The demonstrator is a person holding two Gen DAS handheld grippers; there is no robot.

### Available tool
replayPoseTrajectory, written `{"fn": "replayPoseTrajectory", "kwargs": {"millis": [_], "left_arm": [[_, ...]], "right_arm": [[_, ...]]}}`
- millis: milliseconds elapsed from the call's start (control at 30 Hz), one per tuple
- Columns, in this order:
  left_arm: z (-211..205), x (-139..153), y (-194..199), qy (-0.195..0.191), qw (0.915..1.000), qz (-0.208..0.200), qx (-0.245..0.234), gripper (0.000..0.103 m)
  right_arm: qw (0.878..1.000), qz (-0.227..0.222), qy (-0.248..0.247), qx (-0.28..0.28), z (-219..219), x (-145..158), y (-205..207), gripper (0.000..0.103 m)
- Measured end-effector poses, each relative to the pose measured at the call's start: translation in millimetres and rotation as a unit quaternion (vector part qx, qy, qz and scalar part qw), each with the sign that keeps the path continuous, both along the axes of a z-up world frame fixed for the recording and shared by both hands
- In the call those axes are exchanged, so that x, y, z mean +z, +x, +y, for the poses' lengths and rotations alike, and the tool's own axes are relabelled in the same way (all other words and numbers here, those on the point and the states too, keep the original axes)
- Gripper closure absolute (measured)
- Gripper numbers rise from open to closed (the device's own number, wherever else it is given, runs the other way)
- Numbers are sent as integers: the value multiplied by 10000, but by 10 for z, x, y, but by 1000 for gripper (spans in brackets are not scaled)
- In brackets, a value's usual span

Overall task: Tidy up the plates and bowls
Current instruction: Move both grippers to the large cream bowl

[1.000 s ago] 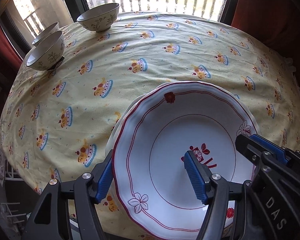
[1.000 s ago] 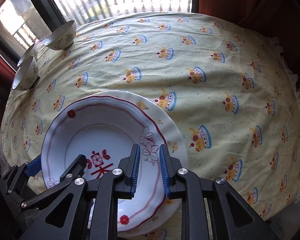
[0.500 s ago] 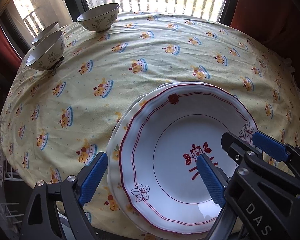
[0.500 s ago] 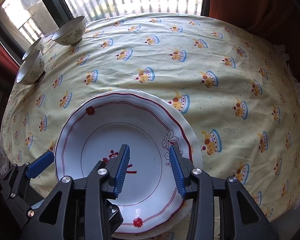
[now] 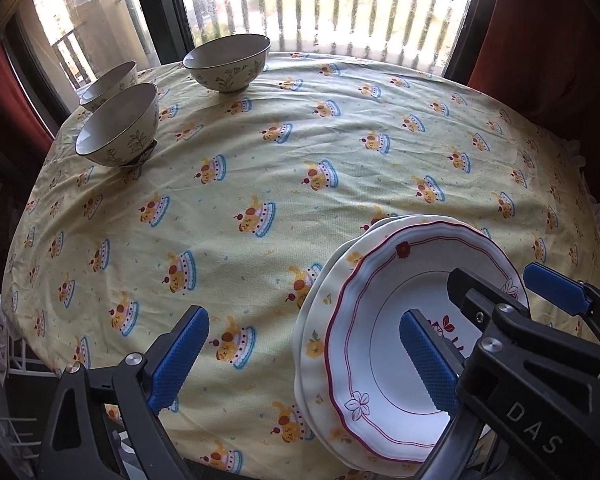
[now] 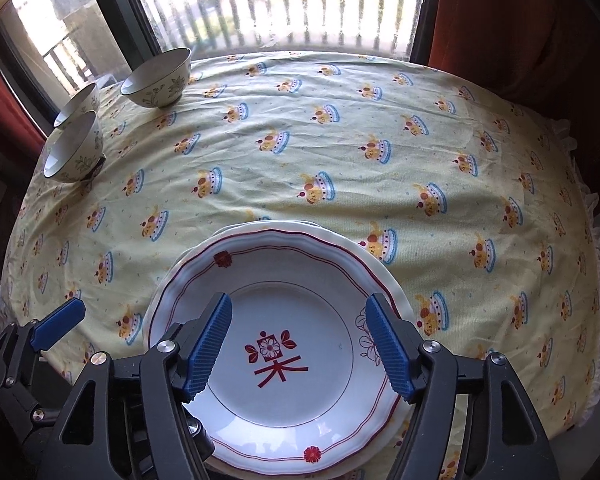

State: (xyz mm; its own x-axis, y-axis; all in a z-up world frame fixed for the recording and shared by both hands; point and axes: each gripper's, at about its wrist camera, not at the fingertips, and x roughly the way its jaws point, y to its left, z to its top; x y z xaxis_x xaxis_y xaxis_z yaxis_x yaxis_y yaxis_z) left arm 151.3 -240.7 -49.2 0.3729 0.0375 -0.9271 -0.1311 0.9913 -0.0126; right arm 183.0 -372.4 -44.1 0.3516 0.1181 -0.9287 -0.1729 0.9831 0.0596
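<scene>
A red curtain (image 5: pixel 4 92) hangs at the far left of the room, beside a dark-framed window (image 5: pixel 100 24) that looks out on a balcony railing. Along the back, bright daylight comes through a row of pale vertical bars (image 5: pixel 320 4). The desk (image 5: pixel 260 168) below is covered by a wrinkled pale yellow cloth printed with small cakes, with a frilled hem on its right edge.

At the desk's far left corner stand three cream bowls with leaf sprigs: the nearest bowl (image 5: pixel 118 124) rests on a small dark stand, the second bowl (image 5: pixel 110 84) sits just behind it, close to the window, and the third bowl (image 5: pixel 228 62) stands apart to the right, near the back edge. All three are upright.

The left gripper (image 5: pixel 300 356) hangs over the near edge of the desk. Its jaws have just been opening and now stand wide and released; the left blue pad is above bare cloth, the right pad above the plates, and neither pad presses on anything.

To the right, near the front edge, lies the stack of plates (image 6: pixel 276 344): a white scalloped plate with red trim and a red flower emblem on top, set slightly off-centre on a cream plate with yellow fruit marks whose rim shows at the left.

The right gripper (image 6: pixel 300 348) hovers above that top plate. Its jaws have just been opening too and grip nothing.

At the far right hangs another red curtain (image 6: pixel 520 24).
</scene>
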Motion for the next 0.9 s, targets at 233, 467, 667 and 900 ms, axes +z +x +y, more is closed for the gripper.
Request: {"fn": "replayPoseTrajectory", "kwargs": {"millis": [233,467,667,900], "left_arm": [[496,67,111,-81,9996,-92,-265,7],[1107,131,255,-109,9981,-140,-587,10],[1660,145,383,-91,9964,-294,-789,16],[2214,110,689,51,9947,-458,-922,20]], "right_arm": [[9999,-113,-5,-84,462,99,56,30],[9990,-118,-26,-425,1077,170,142,30],[9978,-223,-4,-624,1658,194,239,30],[9945,-454,-16,-946,2281,153,444,30]]}}
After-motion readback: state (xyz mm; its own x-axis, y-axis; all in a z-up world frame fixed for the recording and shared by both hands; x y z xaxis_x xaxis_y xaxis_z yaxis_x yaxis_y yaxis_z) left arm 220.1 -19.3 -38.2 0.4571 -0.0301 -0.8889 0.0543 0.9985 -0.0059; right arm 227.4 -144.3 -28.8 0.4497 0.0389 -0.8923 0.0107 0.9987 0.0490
